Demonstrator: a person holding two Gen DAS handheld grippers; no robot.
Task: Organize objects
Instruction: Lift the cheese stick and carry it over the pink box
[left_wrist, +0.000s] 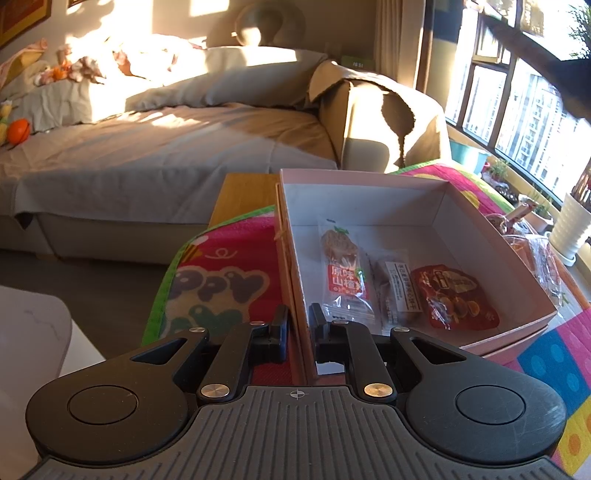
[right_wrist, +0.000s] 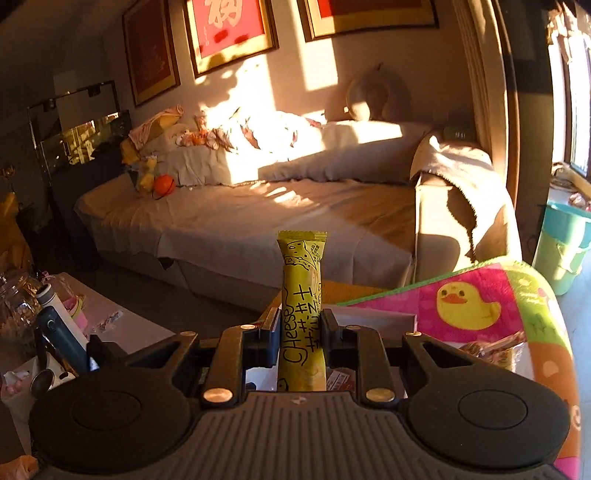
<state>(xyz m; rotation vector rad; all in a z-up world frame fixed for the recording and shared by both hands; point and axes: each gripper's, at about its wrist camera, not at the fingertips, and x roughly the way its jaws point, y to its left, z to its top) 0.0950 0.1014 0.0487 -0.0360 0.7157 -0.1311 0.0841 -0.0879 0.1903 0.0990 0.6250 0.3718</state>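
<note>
Nearest the lens, the left gripper (left_wrist: 298, 317) pinches the near wall of the pink box (left_wrist: 413, 181), one finger inside it and one outside. The right gripper (right_wrist: 299, 328) is clamped on a yellow cheese stick packet (right_wrist: 302, 295), which stands upright between its fingers above the table.

Behind them, a long beige sofa (left_wrist: 166, 147) fills the sunlit room under framed red pictures (right_wrist: 232, 29), with tall windows (left_wrist: 517, 110) on the right. A bright cartoon play mat (left_wrist: 221, 266) covers the table under the box. Three snack packets (left_wrist: 391, 288) lie side by side on the box floor. An orange ball (left_wrist: 18, 130) rests on the sofa.
</note>
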